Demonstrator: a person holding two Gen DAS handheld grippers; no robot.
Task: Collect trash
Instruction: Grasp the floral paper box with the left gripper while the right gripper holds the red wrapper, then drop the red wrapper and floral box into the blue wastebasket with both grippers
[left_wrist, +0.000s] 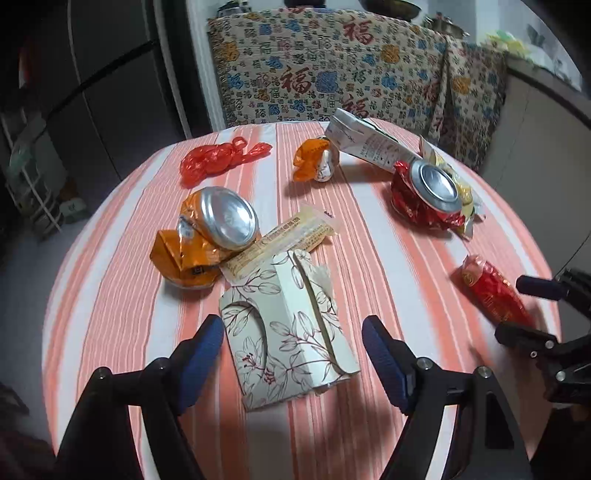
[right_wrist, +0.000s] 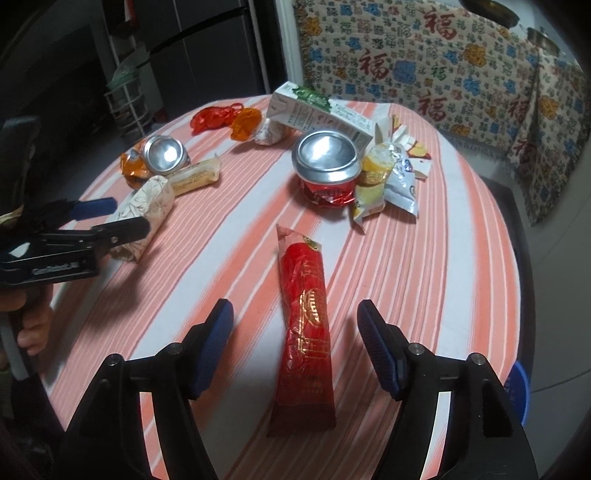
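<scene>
Trash lies scattered on a round table with a pink-and-white striped cloth (left_wrist: 388, 258). My left gripper (left_wrist: 293, 343) is open, its blue pads standing clear on either side of a flattened floral paper box (left_wrist: 291, 332). My right gripper (right_wrist: 295, 332) is open around a long red wrapper (right_wrist: 306, 332) that lies flat on the cloth, untouched by the pads. In the left wrist view the right gripper (left_wrist: 517, 306) shows at the right edge by the red wrapper (left_wrist: 491, 288). The right wrist view has the left gripper (right_wrist: 110, 218) at the left, over the floral box (right_wrist: 147, 210).
Further back lie a crushed orange can (left_wrist: 207, 236), a yellowish wrapper (left_wrist: 284, 236), a crumpled red plastic bag (left_wrist: 214, 158), an orange wrapper (left_wrist: 310, 158), a white carton (left_wrist: 369, 140), a crushed red can (left_wrist: 428, 192) and snack bags (right_wrist: 388, 181). A patterned sofa cover (left_wrist: 332, 70) stands behind the table.
</scene>
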